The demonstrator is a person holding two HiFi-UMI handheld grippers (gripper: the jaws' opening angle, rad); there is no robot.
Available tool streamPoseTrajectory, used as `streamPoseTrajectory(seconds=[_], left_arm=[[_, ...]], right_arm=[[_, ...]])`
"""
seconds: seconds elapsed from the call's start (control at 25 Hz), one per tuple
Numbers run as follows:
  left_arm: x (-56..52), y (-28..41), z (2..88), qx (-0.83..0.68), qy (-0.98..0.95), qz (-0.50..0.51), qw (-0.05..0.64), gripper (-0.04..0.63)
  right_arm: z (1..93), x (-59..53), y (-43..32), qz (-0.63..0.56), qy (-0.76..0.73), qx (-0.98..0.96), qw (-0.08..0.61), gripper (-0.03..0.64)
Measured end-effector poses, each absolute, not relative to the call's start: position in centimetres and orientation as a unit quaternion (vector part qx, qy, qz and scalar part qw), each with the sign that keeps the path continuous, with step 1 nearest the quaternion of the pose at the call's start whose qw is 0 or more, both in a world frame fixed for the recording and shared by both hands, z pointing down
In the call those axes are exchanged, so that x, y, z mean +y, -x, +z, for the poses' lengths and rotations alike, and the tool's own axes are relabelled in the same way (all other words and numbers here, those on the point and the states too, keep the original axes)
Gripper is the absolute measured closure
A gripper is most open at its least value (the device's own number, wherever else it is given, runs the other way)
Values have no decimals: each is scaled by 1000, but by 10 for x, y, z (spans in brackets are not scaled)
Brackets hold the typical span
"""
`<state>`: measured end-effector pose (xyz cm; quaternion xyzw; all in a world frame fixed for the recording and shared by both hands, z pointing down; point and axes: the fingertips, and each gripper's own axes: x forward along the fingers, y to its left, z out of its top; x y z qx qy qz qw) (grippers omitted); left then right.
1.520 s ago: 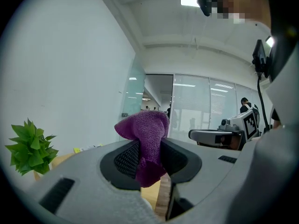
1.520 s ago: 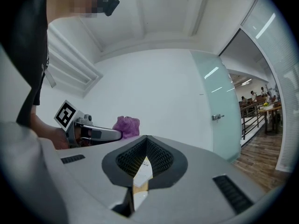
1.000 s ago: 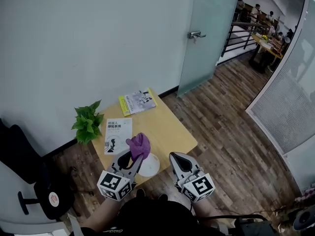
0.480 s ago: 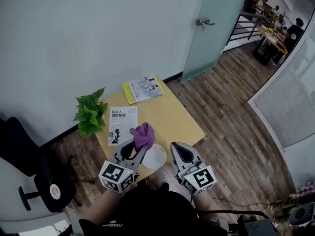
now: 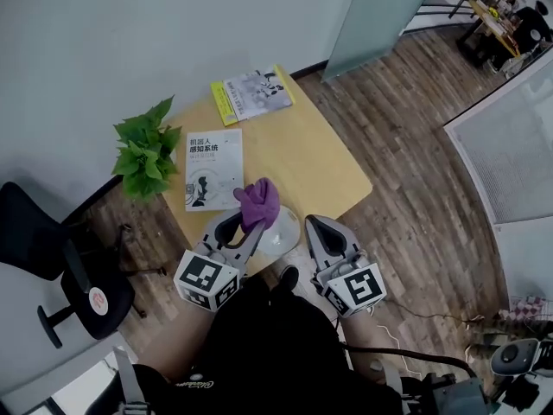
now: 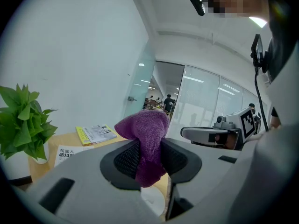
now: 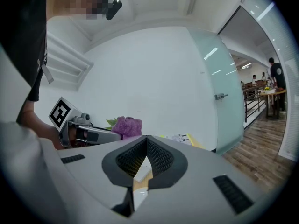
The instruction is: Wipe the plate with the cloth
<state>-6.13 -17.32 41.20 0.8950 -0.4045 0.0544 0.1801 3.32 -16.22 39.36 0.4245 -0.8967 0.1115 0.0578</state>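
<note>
A white plate (image 5: 285, 232) sits on the wooden table (image 5: 320, 162) near its front edge. My left gripper (image 5: 246, 223) is shut on a purple cloth (image 5: 257, 202), which bulges above the jaws over the plate's left part. In the left gripper view the cloth (image 6: 145, 129) fills the gap between the pads, with the plate (image 6: 152, 202) below. My right gripper (image 5: 321, 229) hovers just right of the plate, shut with nothing in it. In the right gripper view its jaws (image 7: 145, 160) leave only a thin slit, and the cloth (image 7: 126, 125) shows at the left.
A potted green plant (image 5: 143, 150) stands at the table's left edge. A white booklet (image 5: 213, 169) lies beside it and a yellow-edged book (image 5: 253, 92) at the far end. A black office chair (image 5: 52, 266) stands left of the table, on wood flooring.
The head view has tipped further down, so the table sits higher in the frame. Both grippers keep their pose; the cloth stays in the left jaws, now closer over the plate.
</note>
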Motion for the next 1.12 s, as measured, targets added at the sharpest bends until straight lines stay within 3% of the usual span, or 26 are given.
streamPoseTrajectory(seconds=[0.72,1.12], left_arm=[[-162,62,519,-401,-867,117,272,476],[-183,68,609,-378,-844,295,239,476]], right_arm=[[477,-165,-24,191,-413,-887,82,617],[481,-165,-30,198,-418,-883,80,617]])
